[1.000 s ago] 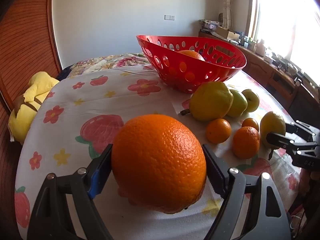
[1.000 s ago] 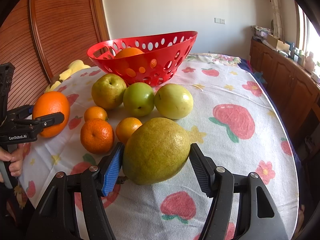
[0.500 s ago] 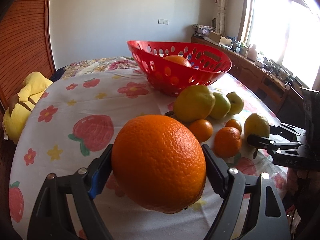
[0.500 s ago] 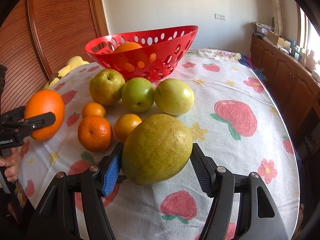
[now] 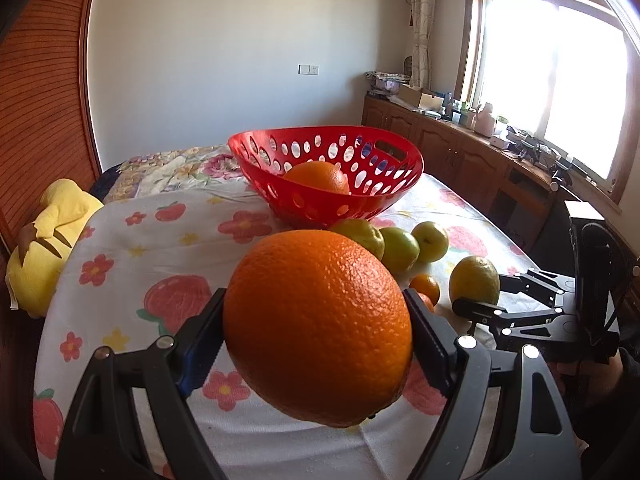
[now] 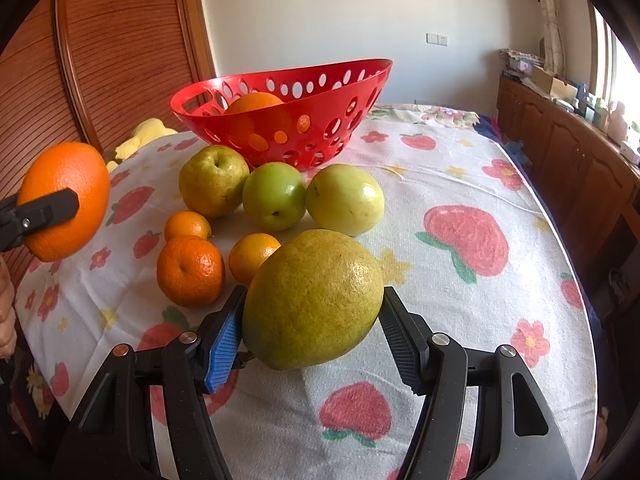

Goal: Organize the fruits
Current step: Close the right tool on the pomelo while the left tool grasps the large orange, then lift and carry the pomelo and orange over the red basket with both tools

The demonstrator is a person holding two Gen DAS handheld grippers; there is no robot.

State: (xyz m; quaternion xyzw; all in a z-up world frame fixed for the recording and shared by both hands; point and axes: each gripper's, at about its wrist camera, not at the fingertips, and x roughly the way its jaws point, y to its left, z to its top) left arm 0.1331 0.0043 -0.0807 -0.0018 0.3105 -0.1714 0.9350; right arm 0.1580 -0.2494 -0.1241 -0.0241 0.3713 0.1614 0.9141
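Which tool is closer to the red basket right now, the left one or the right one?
Left, as far as these views show. The left tool holds its orange lifted near the red basket. The right tool grips a yellow-green fruit behind the loose fruit.

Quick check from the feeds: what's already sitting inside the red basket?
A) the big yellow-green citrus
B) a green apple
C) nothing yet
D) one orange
D: through the holes and over the rim of the red basket, a single orange shows inside; the green apples lie on the tablecloth, and the big yellow-green citrus sits between the right gripper's fingers.
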